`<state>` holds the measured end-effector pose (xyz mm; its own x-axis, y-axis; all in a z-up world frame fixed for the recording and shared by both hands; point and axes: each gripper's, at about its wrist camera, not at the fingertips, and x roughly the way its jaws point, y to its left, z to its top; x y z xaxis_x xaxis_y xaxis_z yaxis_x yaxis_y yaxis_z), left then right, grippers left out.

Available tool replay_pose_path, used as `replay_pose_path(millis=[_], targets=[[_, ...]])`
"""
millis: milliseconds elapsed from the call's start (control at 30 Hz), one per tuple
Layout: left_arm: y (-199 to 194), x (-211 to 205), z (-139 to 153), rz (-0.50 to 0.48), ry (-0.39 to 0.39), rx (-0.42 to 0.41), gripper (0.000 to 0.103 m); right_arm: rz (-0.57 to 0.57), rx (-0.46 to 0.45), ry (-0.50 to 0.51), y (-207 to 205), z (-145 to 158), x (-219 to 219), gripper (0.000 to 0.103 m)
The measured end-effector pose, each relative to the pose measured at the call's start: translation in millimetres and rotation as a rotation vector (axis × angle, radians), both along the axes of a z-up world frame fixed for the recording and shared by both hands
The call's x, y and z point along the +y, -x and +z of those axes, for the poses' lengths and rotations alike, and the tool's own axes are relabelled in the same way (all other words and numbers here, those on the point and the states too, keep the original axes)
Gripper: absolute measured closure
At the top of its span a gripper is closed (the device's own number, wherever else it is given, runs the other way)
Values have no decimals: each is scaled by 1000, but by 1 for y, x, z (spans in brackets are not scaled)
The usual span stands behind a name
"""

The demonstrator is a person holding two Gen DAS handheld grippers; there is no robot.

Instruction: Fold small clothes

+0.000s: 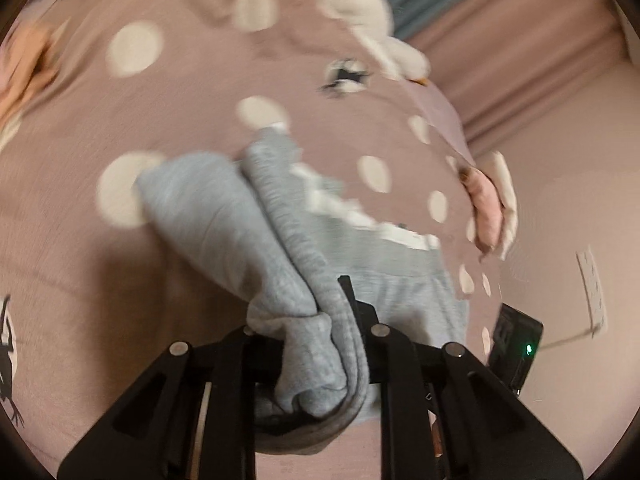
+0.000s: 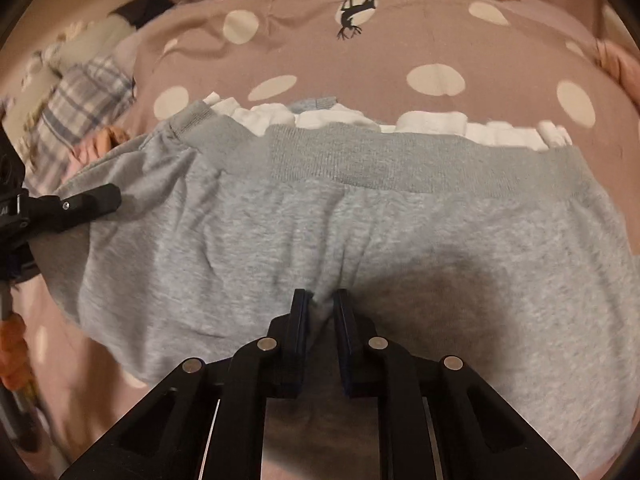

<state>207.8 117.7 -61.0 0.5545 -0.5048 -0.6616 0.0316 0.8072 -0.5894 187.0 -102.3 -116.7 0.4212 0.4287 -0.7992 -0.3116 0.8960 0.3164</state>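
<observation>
The grey sweat garment [image 2: 360, 240], soft, light and floppy by its look, lay across the dotted bedcover [image 2: 436, 40] mid-frame, the left gripper [image 1: 320, 320] clamped on its bunched edge and the right gripper [image 2: 320, 308] pinching a lower-centre fold, both sensible holds.

Both cameras ride just behind their tools, tilted steeply down and very close to the bed [image 1: 80, 240]. The left view faces the grey garment [image 1: 224, 216] toward one o'clock; the right view looks across it toward twelve. Both share the garment and dotted cover.
</observation>
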Motion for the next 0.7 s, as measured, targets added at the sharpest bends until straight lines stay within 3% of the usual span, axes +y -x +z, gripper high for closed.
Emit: replay_pose_path(millis=[167,233,400,500,533,633,700], targets=[[-3,-62,21,-128,-109,-74,85,-69,42,-267,6,10,-44,84],[-3,-89,25,-178,-176,-95,85,-103,56,-387,8,11,-63,70],[-6,-145,16,-284,-265,-95,84,-236,99,-735,7,3,-125,49],[-11,-166,1,-324,-278,-66,80,-241,159,-851,6,-13,-142,39],[-13,-173,-6,-329,-299,-54,73,-243,184,-877,6,-19,-145,38],[-19,-175,-28,-332,-272,21,35,-259,258,-934,5,-36,-148,28],[-19,-170,-36,-343,-224,47,29,-262,296,-947,4,-45,-150,27]])
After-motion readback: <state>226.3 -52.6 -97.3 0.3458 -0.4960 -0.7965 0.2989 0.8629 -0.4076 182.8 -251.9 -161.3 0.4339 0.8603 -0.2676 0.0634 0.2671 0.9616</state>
